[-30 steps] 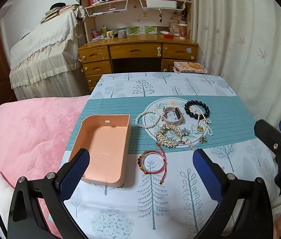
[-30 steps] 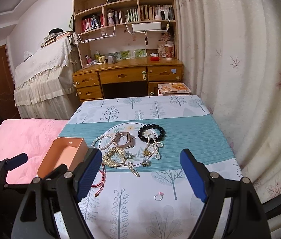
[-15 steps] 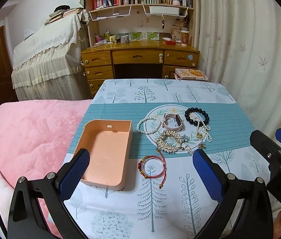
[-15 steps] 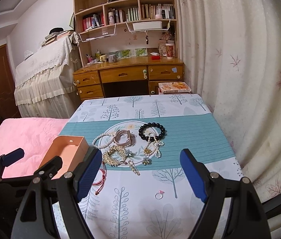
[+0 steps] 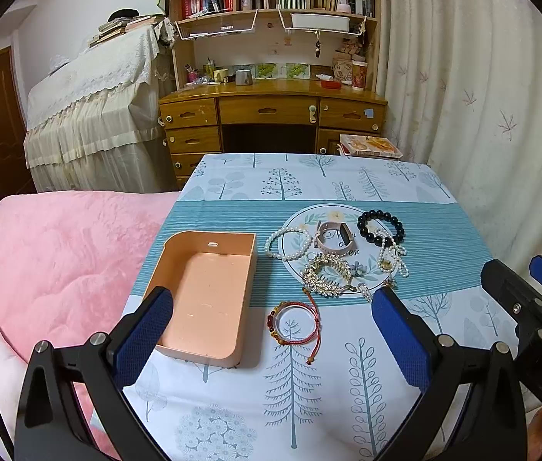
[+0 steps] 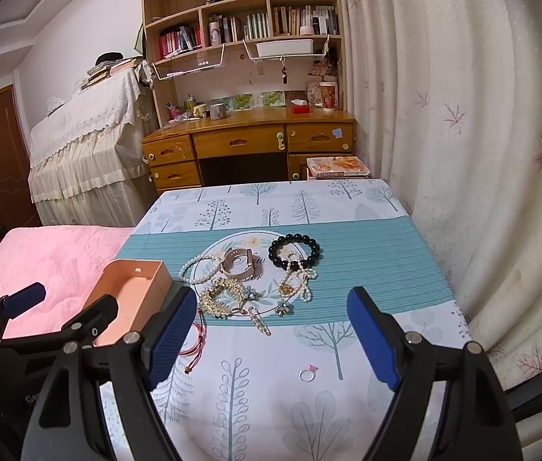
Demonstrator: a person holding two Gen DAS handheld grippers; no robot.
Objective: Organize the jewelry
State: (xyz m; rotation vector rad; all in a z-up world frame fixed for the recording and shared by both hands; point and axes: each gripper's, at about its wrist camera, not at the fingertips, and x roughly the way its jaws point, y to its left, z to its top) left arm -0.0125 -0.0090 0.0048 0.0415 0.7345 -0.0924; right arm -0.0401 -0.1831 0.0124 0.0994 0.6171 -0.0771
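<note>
Hovering wide apart, each empty hand-held gripper [image 5: 271,330] [image 6: 273,330] faces one peach tray [image 5: 209,288], one ring [image 6: 306,373], one black bead bracelet [image 5: 380,226].

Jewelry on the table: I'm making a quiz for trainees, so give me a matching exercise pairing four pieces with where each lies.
Things:
1. black bead bracelet
2. small ring
3. red cord bracelet
4. pink tray

Places:
A. alone on the white cloth, nearest the right gripper
B. at the table's left side, empty
C. farthest back in the cluster, on the teal stripe
D. just right of the tray, on white cloth

Pairs: 1-C, 2-A, 3-D, 4-B
</note>
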